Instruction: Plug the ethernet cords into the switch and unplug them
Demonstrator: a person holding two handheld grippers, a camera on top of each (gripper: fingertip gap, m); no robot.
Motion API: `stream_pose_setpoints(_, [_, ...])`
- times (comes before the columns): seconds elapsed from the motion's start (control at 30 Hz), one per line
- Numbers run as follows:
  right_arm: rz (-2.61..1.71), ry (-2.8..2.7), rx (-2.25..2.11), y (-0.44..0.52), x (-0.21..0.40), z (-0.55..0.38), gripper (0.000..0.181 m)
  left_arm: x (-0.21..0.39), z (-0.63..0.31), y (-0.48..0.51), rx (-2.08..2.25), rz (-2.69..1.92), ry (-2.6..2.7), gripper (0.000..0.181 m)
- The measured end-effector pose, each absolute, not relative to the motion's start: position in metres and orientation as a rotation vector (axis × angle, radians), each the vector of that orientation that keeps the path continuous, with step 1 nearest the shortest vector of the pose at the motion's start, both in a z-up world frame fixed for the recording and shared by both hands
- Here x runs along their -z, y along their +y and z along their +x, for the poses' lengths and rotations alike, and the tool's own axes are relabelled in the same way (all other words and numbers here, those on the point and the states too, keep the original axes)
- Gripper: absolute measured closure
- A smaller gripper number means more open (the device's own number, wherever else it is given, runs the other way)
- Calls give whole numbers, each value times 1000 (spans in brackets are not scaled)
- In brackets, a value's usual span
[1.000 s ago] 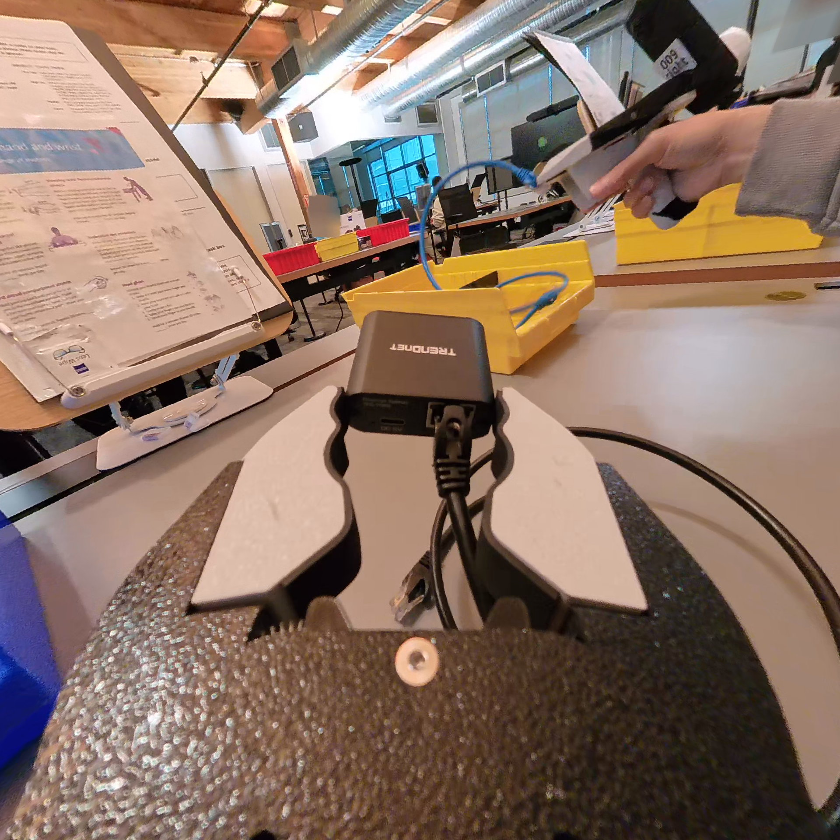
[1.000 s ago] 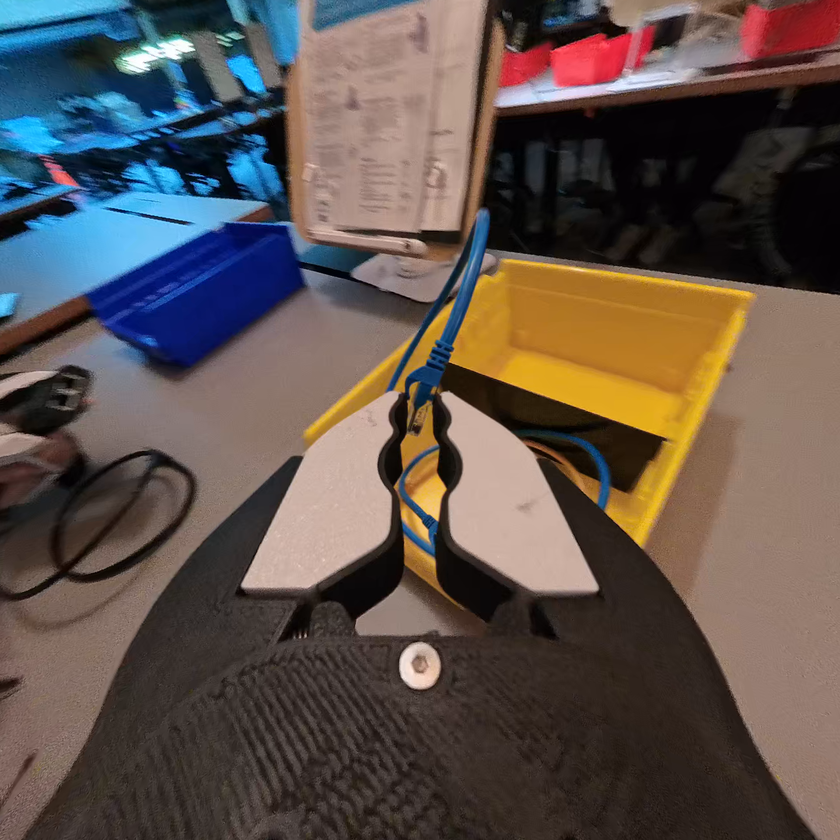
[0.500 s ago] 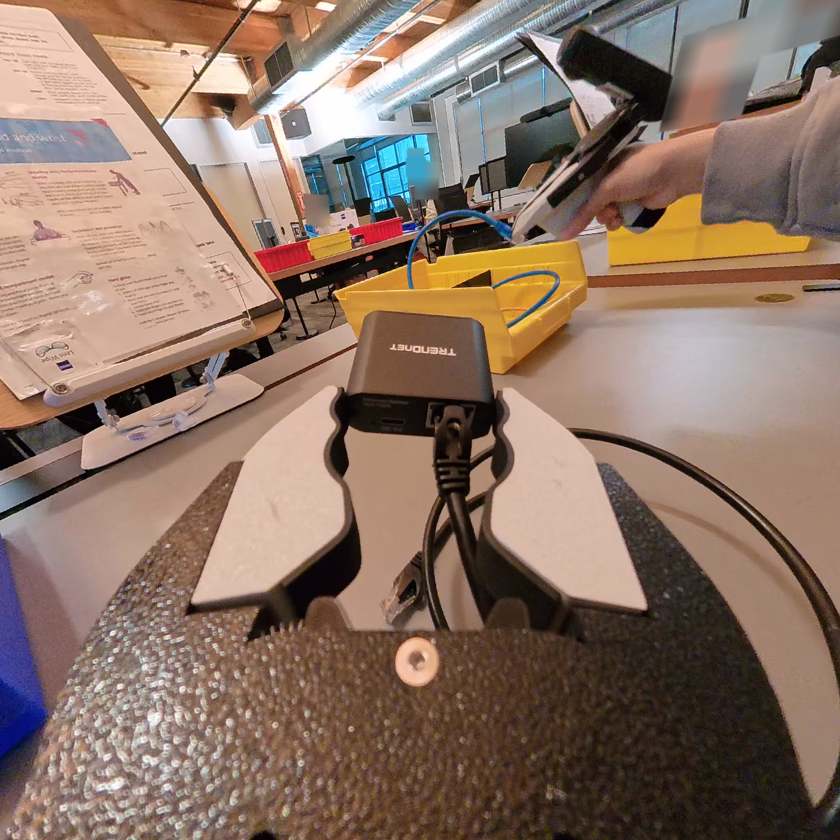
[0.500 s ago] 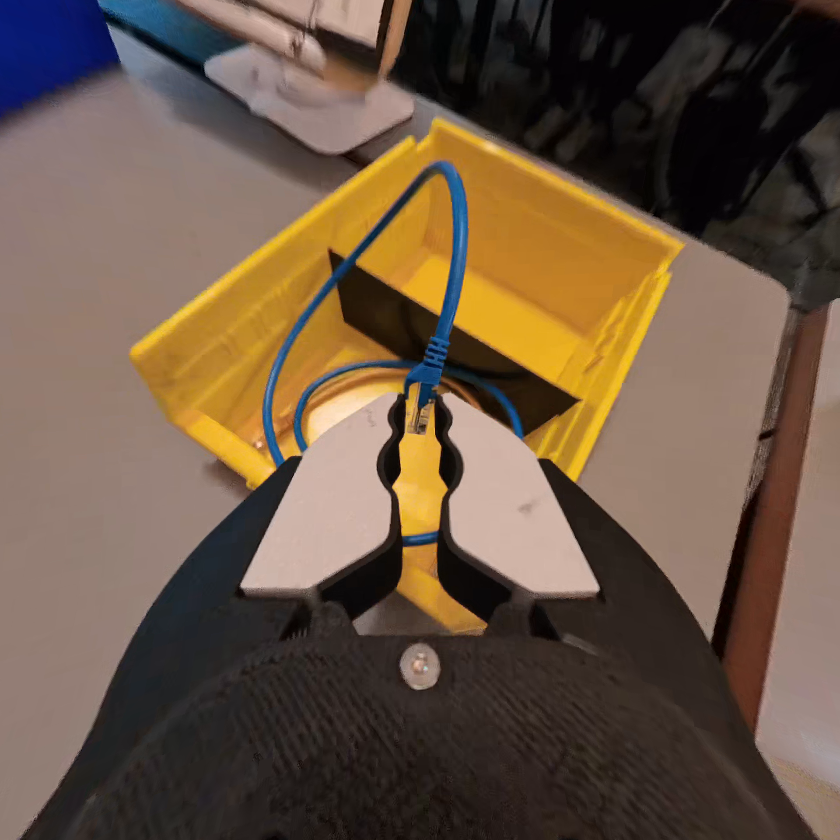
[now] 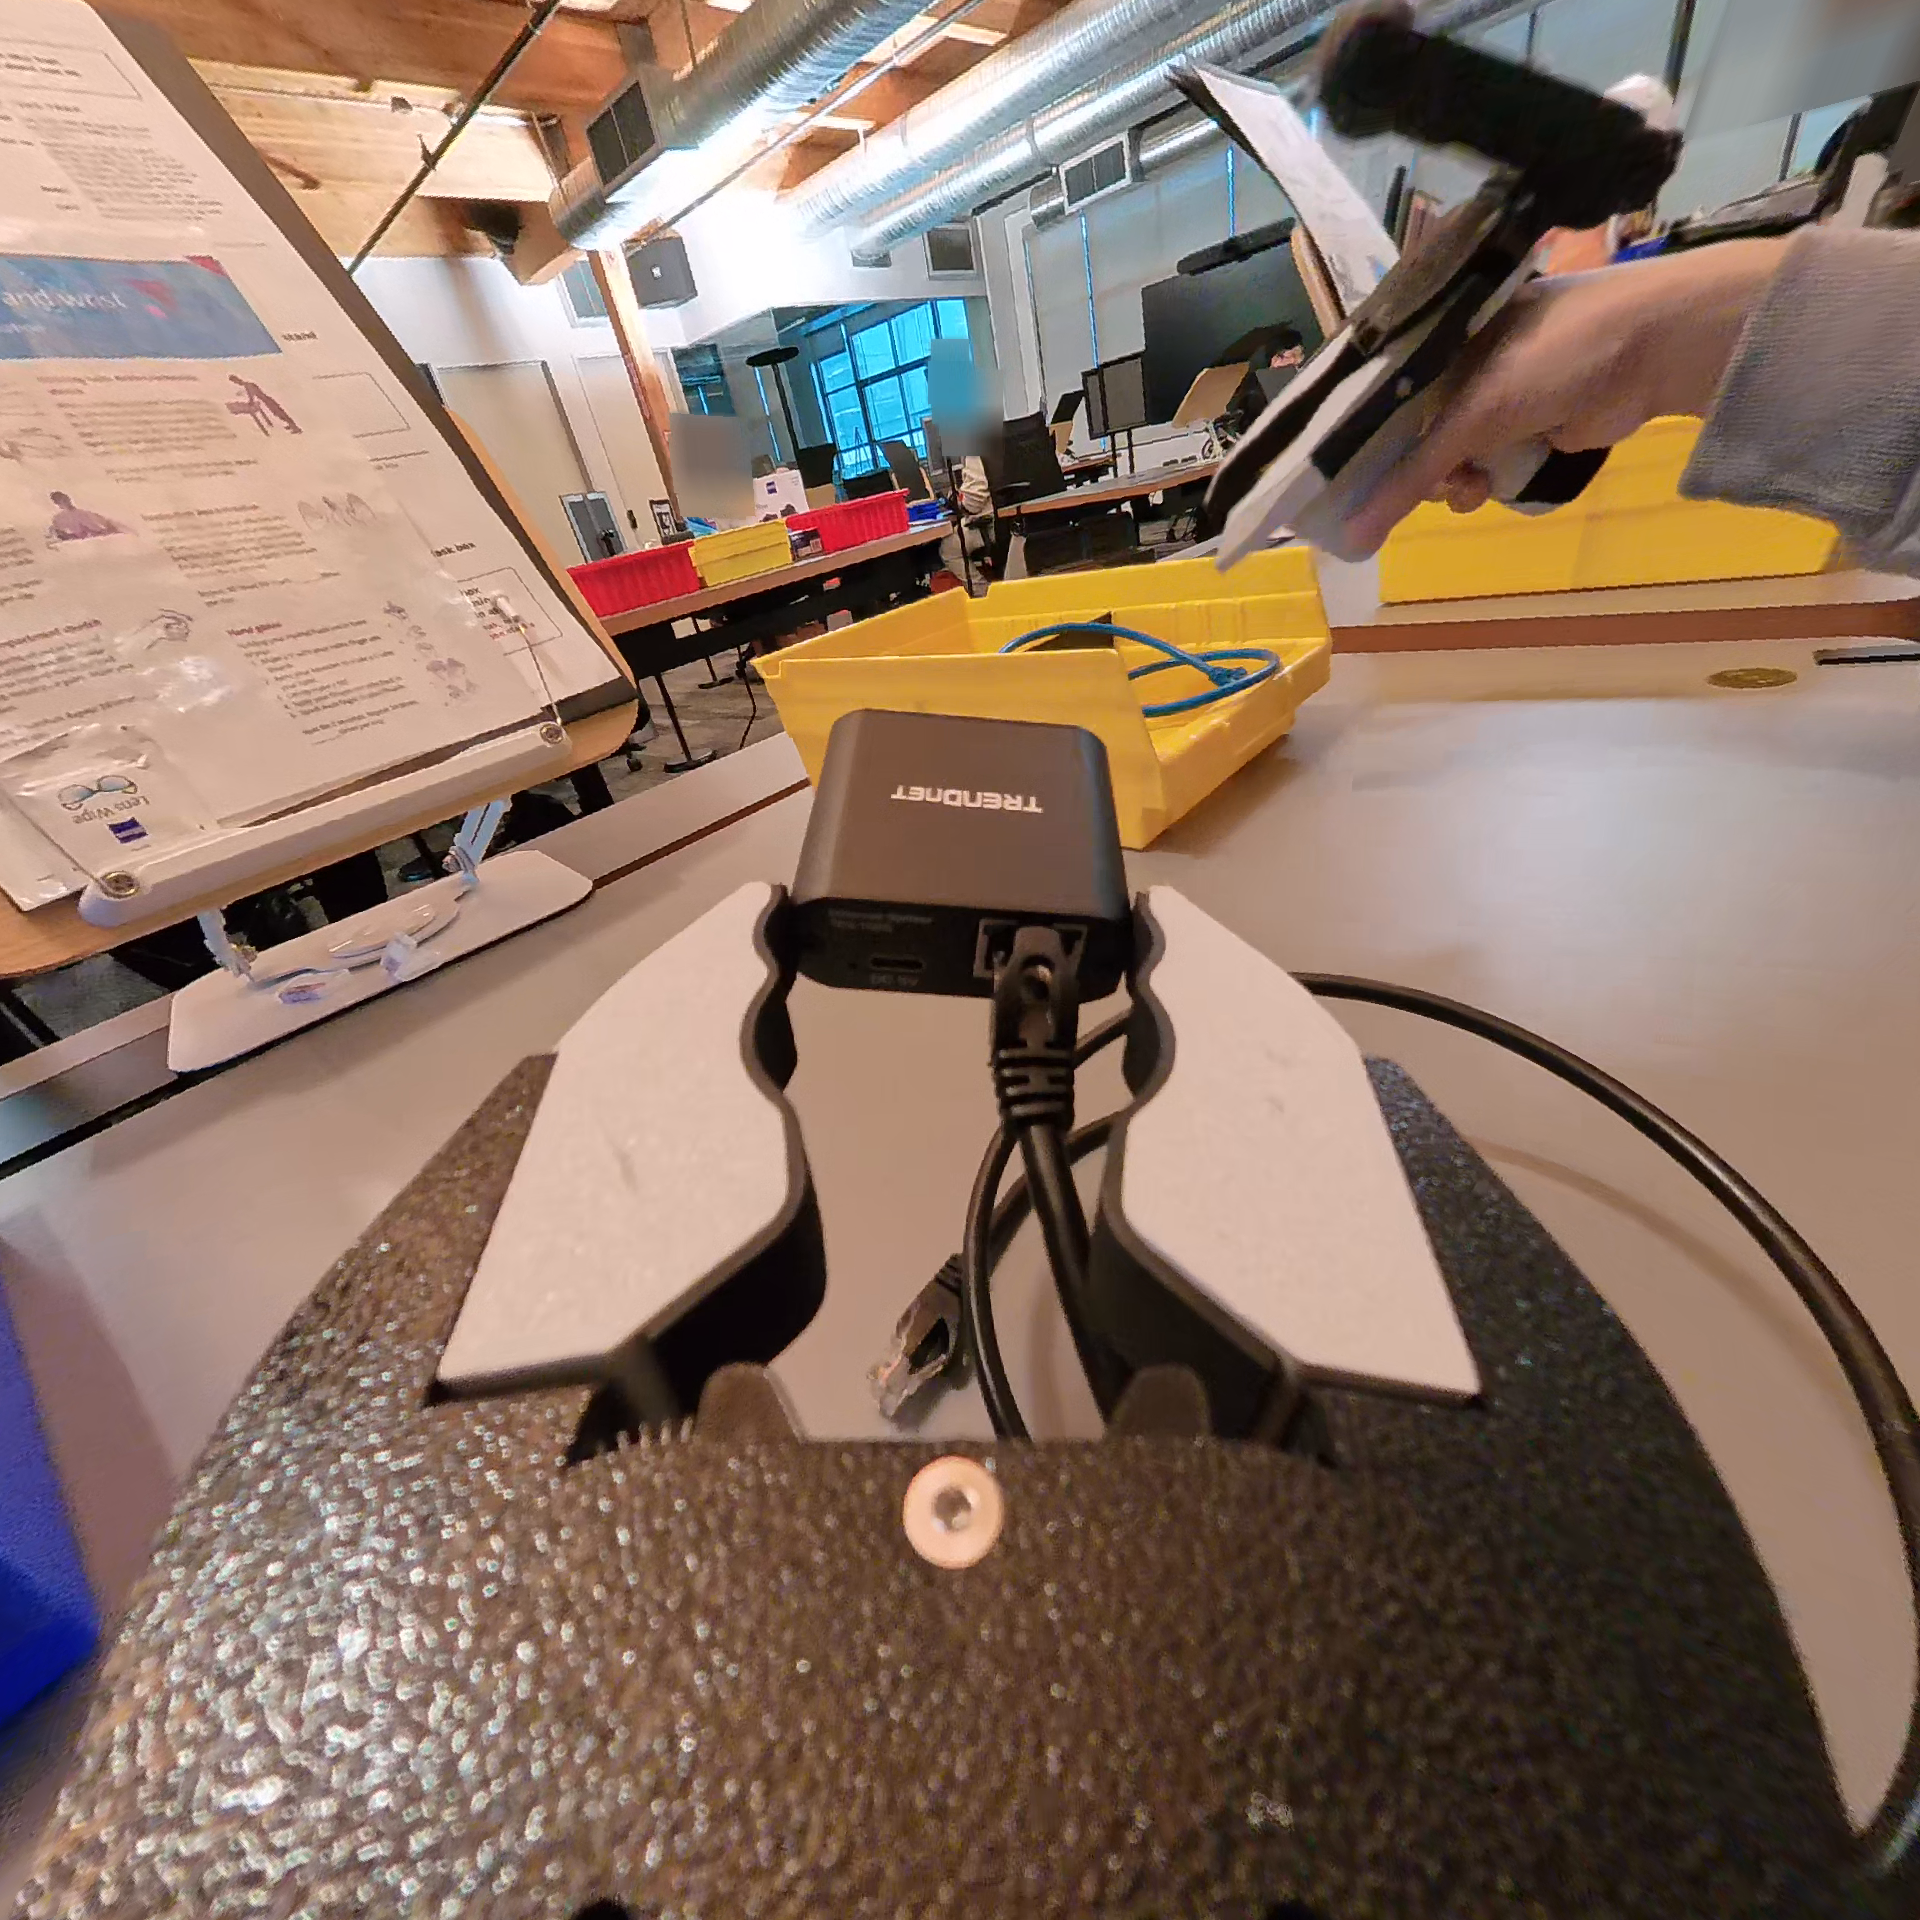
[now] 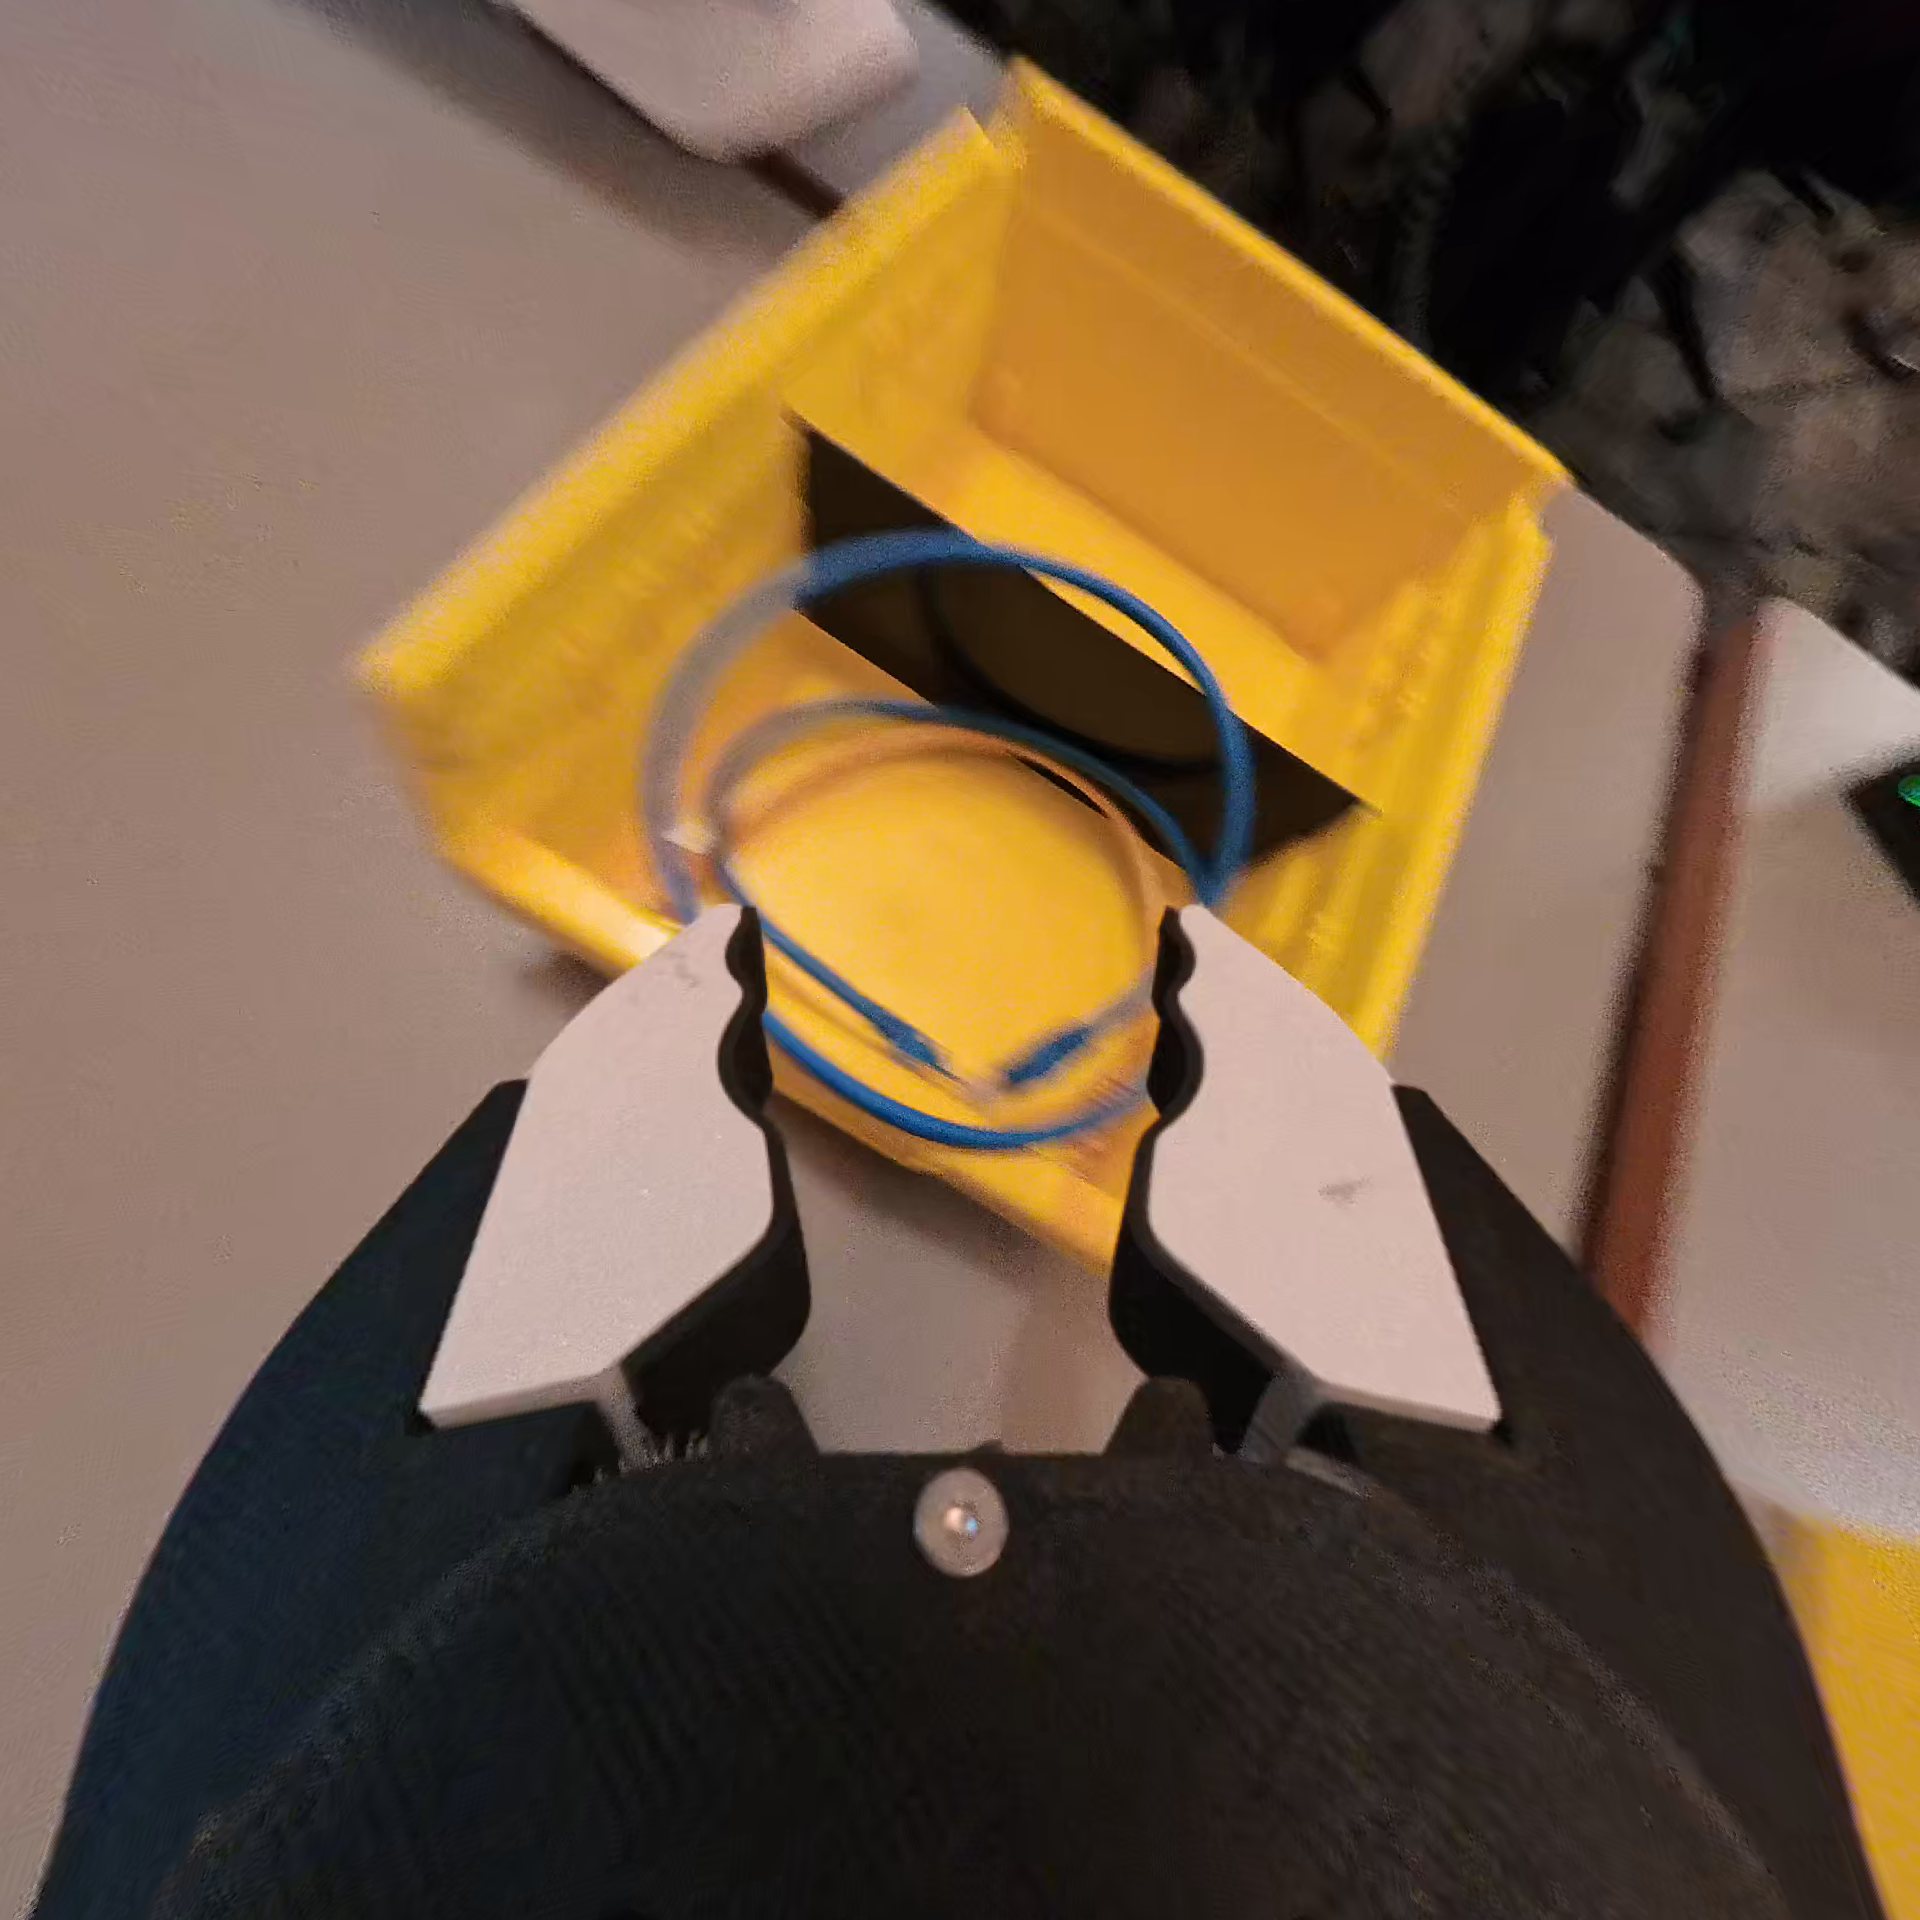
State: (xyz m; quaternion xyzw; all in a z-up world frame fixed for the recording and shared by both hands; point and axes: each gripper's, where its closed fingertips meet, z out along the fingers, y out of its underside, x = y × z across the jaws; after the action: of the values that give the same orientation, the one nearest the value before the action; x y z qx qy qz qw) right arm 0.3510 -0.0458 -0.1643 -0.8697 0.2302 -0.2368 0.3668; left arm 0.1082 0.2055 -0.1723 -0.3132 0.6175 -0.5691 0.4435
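My left gripper (image 5: 954, 935) is shut on the small black switch (image 5: 961, 821) and holds its sides on the grey table. A black ethernet cord (image 5: 1029, 1049) is plugged into the switch's right port; its free plug (image 5: 920, 1340) lies between my fingers. My right gripper (image 6: 956, 925) is open and empty above the yellow bin (image 6: 1143, 343). The blue ethernet cord (image 6: 1226, 717) lies coiled and blurred inside that bin. In the left wrist view the right gripper (image 5: 1268, 509) hovers over the bin (image 5: 935, 686) with the blue cord (image 5: 1195, 665) in it.
A stand with a printed sheet (image 5: 208, 499) stands at the left on a white base (image 5: 374, 945). A blue bin (image 5: 31, 1538) is at the near left edge. Another yellow bin (image 5: 1610, 530) is behind the right hand. The black cord loops over the table at the right (image 5: 1662, 1132).
My right gripper opened and let go of the blue cord's plug; the cord dropped into the yellow bin. My left gripper stays shut on the switch.
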Motion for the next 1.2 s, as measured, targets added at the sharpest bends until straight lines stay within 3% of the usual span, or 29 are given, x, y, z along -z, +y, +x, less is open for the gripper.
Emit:
stream_pose_setpoints(0.03, [-2145, 543, 511, -26, 155, 331, 108, 173, 108, 205, 1413, -771, 1542, 121])
stream_pose_setpoints(0.17, [-1854, 335, 96, 57, 134, 227, 103, 175, 108, 204, 1410, -781, 1613, 121])
stream_pose_setpoints(0.33, [-1481, 418, -445, 149, 131, 134, 116, 163, 112, 212, 1340, -859, 1586, 121])
stream_pose_setpoints(0.4, [-1478, 447, -653, 174, 138, 111, 126, 158, 109, 204, 1293, -776, 1602, 121])
stream_pose_setpoints(0.5, [-1454, 494, -765, 193, 147, 98, 127, 157, 108, 192, 1201, -702, 1619, 120])
stream_pose_setpoints(0.63, [-1319, 546, -881, 195, 147, 93, 156, 156, 110, 185, 1148, -664, 1584, 120])
stream_pose_setpoints(0.87, [-1534, 298, -782, 171, 143, 96, 156, 153, 88, 171, 1363, -591, 1812, 111])
stream_pose_setpoints(1.03, [-1893, -74, -479, 155, 151, 75, 157, 115, 63, 173, 1696, -788, 1955, 132])
stream_pose_setpoints(1.2, [-2025, -266, -292, 164, 161, 54, 157, 131, 54, 164, 1595, -806, 2140, 142])
